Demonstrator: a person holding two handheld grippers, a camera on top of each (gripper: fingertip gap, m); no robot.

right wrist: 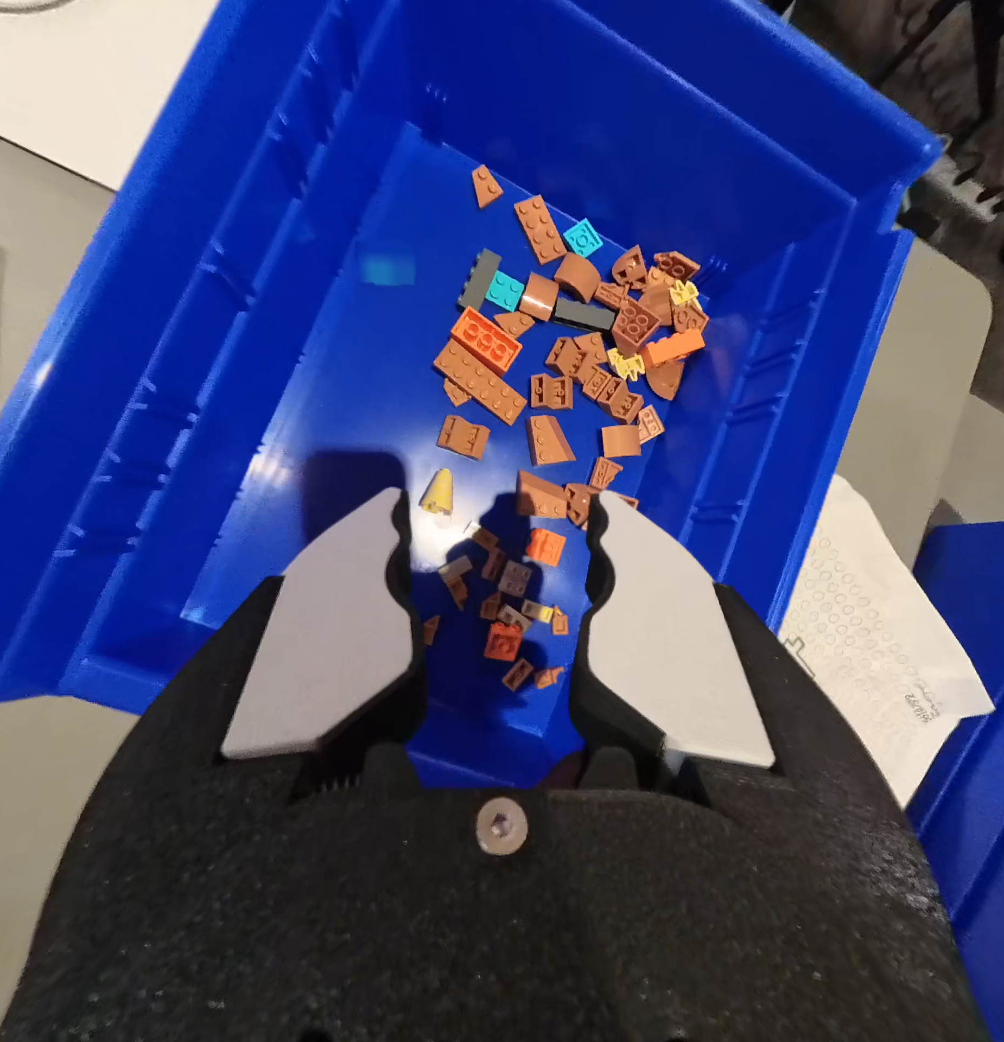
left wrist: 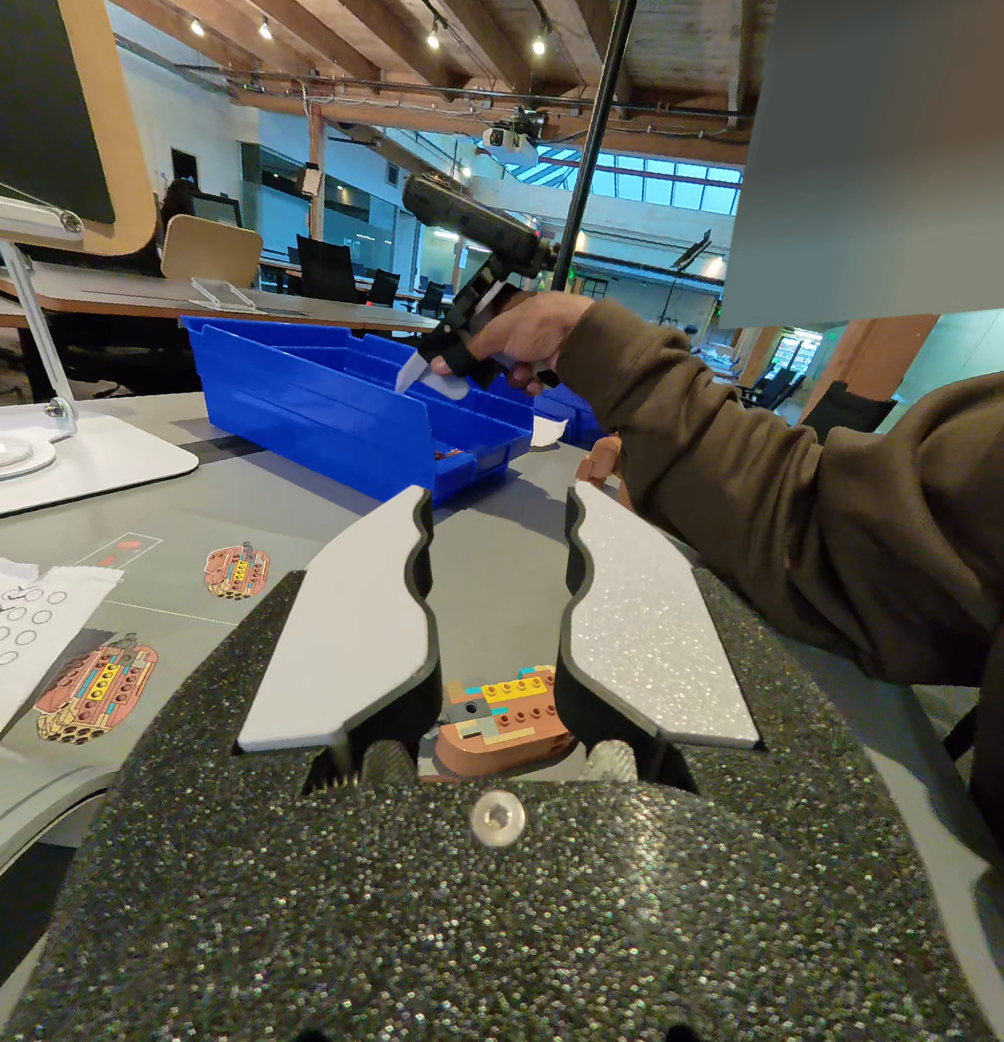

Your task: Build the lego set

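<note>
Two grippers gaping, both empty. Right gripper (right wrist: 497, 502) is hovering over the blue bin (right wrist: 218, 316), loose bricks (right wrist: 573, 361) lying scattered on its floor. Left gripper (left wrist: 498, 496) is idling above the model (left wrist: 502, 719) on the near table. Best picking an isolated piece, descending straight, closing across its flat sides.

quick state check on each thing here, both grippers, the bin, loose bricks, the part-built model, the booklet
left gripper: open, empty, over the table
right gripper: open, empty, pointed down into the bin
blue bin: open-topped, bricks on its floor
loose bricks: scattered, unsorted, mostly brown
part-built model: unfinished, on the table near the base of the left fingers
instruction booklet: open, flat on the table
</note>
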